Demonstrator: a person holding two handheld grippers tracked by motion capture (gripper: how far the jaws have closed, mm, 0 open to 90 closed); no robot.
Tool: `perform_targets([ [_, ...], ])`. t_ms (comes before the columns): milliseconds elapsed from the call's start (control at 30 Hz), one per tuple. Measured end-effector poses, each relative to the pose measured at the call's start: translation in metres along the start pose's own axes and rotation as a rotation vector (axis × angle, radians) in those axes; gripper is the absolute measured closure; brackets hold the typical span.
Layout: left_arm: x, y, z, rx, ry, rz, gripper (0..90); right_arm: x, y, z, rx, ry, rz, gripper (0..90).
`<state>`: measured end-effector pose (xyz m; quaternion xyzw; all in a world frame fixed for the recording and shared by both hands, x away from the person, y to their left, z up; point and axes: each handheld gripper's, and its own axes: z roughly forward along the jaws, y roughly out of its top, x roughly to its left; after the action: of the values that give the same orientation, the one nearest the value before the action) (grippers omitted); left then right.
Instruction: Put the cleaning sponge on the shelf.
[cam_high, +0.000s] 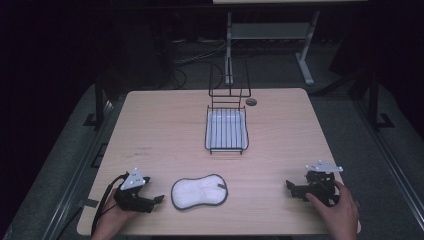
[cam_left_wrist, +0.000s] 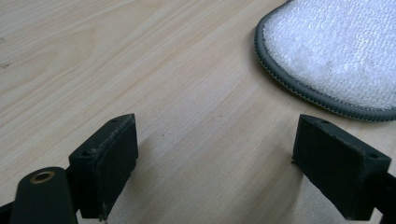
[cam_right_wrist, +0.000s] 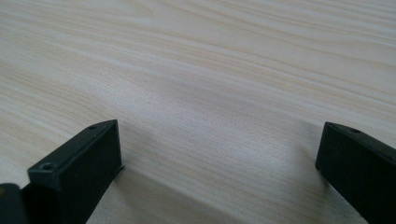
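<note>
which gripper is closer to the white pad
The left gripper. Its open jaws point at the grey-edged white pad just beside it, and the pad's edge shows in its own view. The right gripper sits farther off with bare table between.

1. The left gripper (cam_high: 159, 198) is black, topped by a grey three-cornered plate, with a black cable looping from its near-left side.
2. The right gripper (cam_high: 288, 185) is black under a similar grey plate.
3. Each gripper's jaws are blocky and matt black, with small screw holes on top.
4. Forearms are bare, without sleeves.
</note>
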<state>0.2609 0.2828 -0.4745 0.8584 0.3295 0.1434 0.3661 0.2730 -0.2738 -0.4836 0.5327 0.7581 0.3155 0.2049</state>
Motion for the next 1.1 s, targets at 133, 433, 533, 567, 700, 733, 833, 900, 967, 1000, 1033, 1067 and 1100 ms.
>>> perform_targets([
  [133, 0.001, 0.0, 0.0, 0.0, -0.003, 0.004, 14.0, 0.0, 0.0, 0.0, 0.0, 0.0, 0.0, 0.0],
  [433, 0.001, 0.003, -0.008, 0.004, 0.006, 0.006, 28.8, 0.0, 0.0, 0.0, 0.0, 0.0, 0.0, 0.0],
  [533, 0.002, 0.007, -0.014, -0.009, -0.003, 0.0, 45.7, 0.0, 0.0, 0.0, 0.0, 0.0, 0.0, 0.0],
  [567, 0.002, 0.009, -0.016, -0.012, -0.006, -0.007, 54.3, 0.0, 0.0, 0.0, 0.0, 0.0, 0.0, 0.0],
  [700, 0.003, 0.019, -0.019, -0.027, -0.036, -0.032, 79.9, 0.0, 0.0, 0.0, 0.0, 0.0, 0.0, 0.0],
  [733, 0.004, 0.022, -0.019, -0.028, -0.046, -0.034, 85.1, 0.0, 0.0, 0.0, 0.0, 0.0, 0.0, 0.0],
  [833, 0.006, 0.029, -0.017, -0.029, -0.061, -0.038, 89.8, 0.0, 0.0, 0.0, 0.0, 0.0, 0.001, 0.0],
  [900, 0.006, 0.034, -0.013, -0.027, -0.076, -0.038, 89.9, 0.0, 0.0, 0.0, 0.0, 0.0, 0.0, 0.0],
  [967, 0.007, 0.038, -0.01, -0.029, -0.086, -0.037, 89.9, 0.0, 0.0, 0.0, 0.0, 0.0, 0.0, 0.0],
  [1000, 0.006, 0.04, -0.009, -0.028, -0.093, -0.034, 89.9, 0.0, 0.0, 0.0, 0.0, 0.0, 0.0, 0.0],
  [1033, 0.006, 0.042, -0.008, -0.033, -0.102, -0.039, 89.9, 0.0, 0.0, 0.0, 0.0, 0.0, 0.0, 0.0],
  [1067, 0.006, 0.044, -0.007, -0.034, -0.106, -0.041, 89.9, 0.0, 0.0, 0.0, 0.0, 0.0, 0.0, 0.0],
  [1100, 0.005, 0.046, -0.005, -0.034, -0.108, -0.039, 89.9, 0.0, 0.0, 0.0, 0.0, 0.0, 0.0, 0.0],
])
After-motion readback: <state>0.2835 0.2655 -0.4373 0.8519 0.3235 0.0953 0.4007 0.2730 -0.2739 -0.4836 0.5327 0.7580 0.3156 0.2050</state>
